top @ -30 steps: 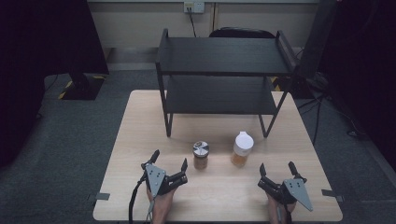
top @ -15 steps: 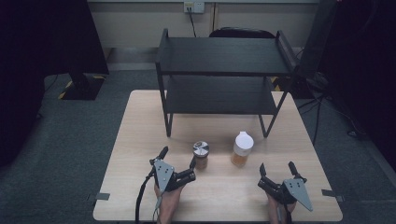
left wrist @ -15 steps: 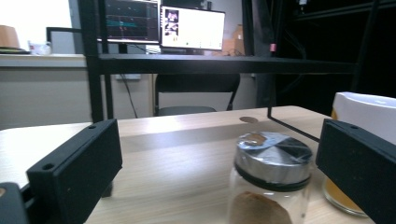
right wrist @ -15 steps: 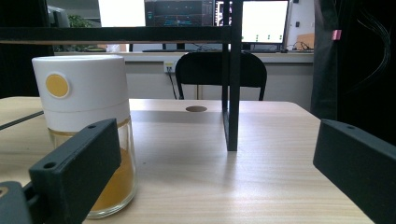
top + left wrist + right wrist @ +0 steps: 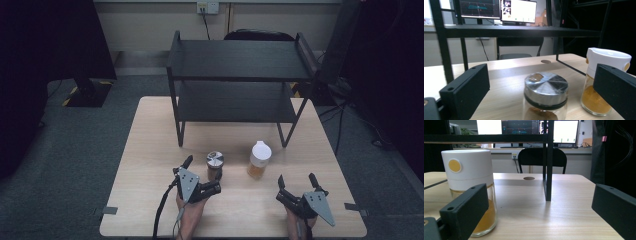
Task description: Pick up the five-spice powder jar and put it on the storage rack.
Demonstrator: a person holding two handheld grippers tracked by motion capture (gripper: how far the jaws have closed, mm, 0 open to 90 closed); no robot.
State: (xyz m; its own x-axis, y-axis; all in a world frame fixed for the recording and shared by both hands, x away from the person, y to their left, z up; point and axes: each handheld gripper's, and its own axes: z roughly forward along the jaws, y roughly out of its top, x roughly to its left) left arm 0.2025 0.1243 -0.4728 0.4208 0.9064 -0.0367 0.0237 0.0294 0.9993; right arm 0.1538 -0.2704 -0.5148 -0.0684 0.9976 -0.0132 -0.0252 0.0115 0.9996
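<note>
my left gripper (image 5: pixel 202 174) has jaws spread around the jar (image 5: pixel 215 165) at table (image 5: pixel 145 150) centre; glass, rigid, slick — i'd pinch the body below the lid; bottle (image 5: pixel 259 160) next; right gripper (image 5: pixel 296 183) spread wide, empty — resting near the edge

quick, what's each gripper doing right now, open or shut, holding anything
Left gripper: open, holding nothing; the silver-lidded jar sits between its jaws, untouched.
Right gripper: open, holding nothing; the white-capped jar stands ahead, towards its left jaw.
</note>
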